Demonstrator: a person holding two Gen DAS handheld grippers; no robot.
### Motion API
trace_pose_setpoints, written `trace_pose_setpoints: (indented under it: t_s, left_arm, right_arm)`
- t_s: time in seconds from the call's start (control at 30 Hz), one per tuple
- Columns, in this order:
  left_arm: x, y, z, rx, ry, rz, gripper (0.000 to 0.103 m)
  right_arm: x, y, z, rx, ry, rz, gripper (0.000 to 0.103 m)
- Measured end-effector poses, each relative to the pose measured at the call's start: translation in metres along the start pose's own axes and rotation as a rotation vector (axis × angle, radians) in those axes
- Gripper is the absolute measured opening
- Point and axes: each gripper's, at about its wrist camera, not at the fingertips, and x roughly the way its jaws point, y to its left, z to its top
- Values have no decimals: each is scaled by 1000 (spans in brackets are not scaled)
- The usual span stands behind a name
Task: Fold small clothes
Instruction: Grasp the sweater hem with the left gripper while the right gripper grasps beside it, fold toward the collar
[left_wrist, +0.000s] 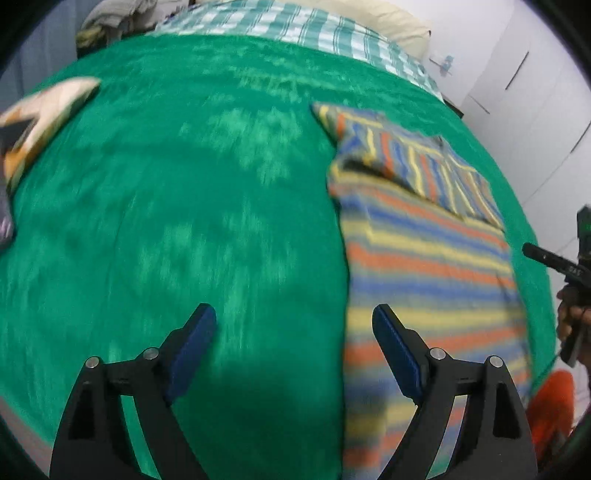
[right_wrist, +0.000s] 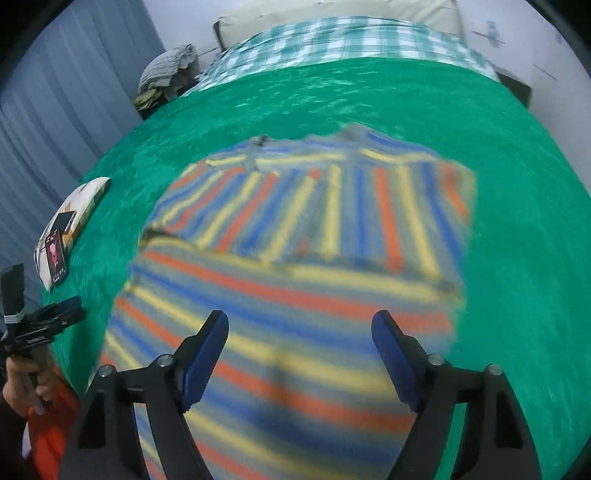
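A small shirt with blue, orange and yellow stripes (right_wrist: 295, 258) lies flat on a green blanket (right_wrist: 517, 184). Its upper part is folded over the lower part, so the stripes run two ways. In the left wrist view the shirt (left_wrist: 424, 258) lies at the right. My left gripper (left_wrist: 295, 317) is open and empty above the blanket, its right finger over the shirt's left edge. My right gripper (right_wrist: 299, 325) is open and empty above the shirt's near part. The left gripper also shows at the left edge of the right wrist view (right_wrist: 48, 321).
A pillow (right_wrist: 74, 221) with a phone (right_wrist: 57, 258) on it lies at the blanket's left edge. A checked sheet (right_wrist: 332, 40) and a cream pillow (right_wrist: 332, 11) lie at the far end. A pile of clothes (right_wrist: 166, 70) sits far left. White cupboards (left_wrist: 535, 92) stand at the right.
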Motion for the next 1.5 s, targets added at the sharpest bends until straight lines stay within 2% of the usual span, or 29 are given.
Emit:
trace_pose_setpoints:
  t_s: [0.17, 0.27, 0.37, 0.43, 0.5, 0.6, 0.63, 0.67, 0.7, 0.73, 0.77, 0.83, 0.93, 1.0, 1.07, 1.13, 1.2, 1.27, 1.3, 1.33, 1.37, 1.4, 1.43, 1.5]
  left_arm:
    - [-9, -7, -47, -73, 78, -72, 88]
    - [-2, -19, -65, -51, 123, -99, 88]
    - [7, -38, -76, 24, 164, -64, 87]
    - [9, -49, -79, 71, 187, -46, 87]
    - [10, -54, -84, 89, 217, -43, 82]
    - [14, -61, -93, 123, 261, -4, 61]
    - [16, -63, -94, 135, 272, 11, 31]
    - [19, -62, -93, 130, 287, 4, 6]
    - [20, -60, -92, 107, 304, -18, 5]
    - [18, -60, -90, 96, 306, -19, 4]
    - [14, -61, -87, 101, 309, -26, 4]
    - [5, -61, -80, 92, 307, -55, 3]
    - [-16, -61, -50, 34, 280, -160, 3]
    - [-28, -61, -8, 5, 225, -218, 3]
    - [-28, -61, 38, -15, 178, -253, 3]
    - [-21, -60, 89, -14, 123, -245, 3]
    - [-2, -64, 147, 3, 58, -197, 4]
    - [36, -68, 205, -1, 14, -175, 8]
    - [65, -72, 235, -37, 3, -154, 9]
    - [81, -71, 248, -68, 11, -129, 23]
    - [100, -67, 259, -122, 35, -73, 44]
    - [109, -62, 263, -162, 48, -39, 52]
    - [115, -59, 262, -186, 50, -21, 59]
    - [114, -57, 251, -178, 32, -46, 62]
  right_arm:
    - [-51, -43, -68, 121, -10, -51, 79]
    - [-70, -65, -106, 223, 49, -69, 79]
    - [-72, -69, -137, 270, 138, -21, 79]
    - [-72, -59, -157, 270, 191, 29, 79]
    - [-67, -45, -168, 259, 222, 82, 79]
    - [-52, -27, -177, 232, 276, 112, 79]
    - [-47, -24, -180, 228, 298, 101, 78]
    - [-40, -22, -182, 225, 324, 85, 63]
    - [-36, -20, -184, 216, 352, 64, 48]
    - [-34, -19, -183, 214, 362, 71, 6]
    - [-36, -19, -182, 220, 364, 97, 6]
    - [-48, -16, -172, 211, 342, 114, 5]
    - [-66, -22, -141, 261, 273, 197, 5]
    - [-78, -33, -113, 284, 209, 237, 5]
    - [-80, -45, -64, 310, 129, 281, 5]
    - [-74, -57, -17, 326, 59, 284, 5]
    - [-57, -71, 40, 323, -24, 241, 5]
    - [-33, -90, 83, 370, -93, 238, 6]
    - [-11, -101, 108, 404, -132, 269, 7]
    - [4, -108, 122, 421, -154, 268, 12]
    - [18, -112, 132, 437, -175, 225, 32]
    - [31, -115, 137, 449, -185, 138, 41]
    - [37, -116, 136, 445, -180, 112, 46]
    - [41, -111, 125, 420, -169, 113, 46]
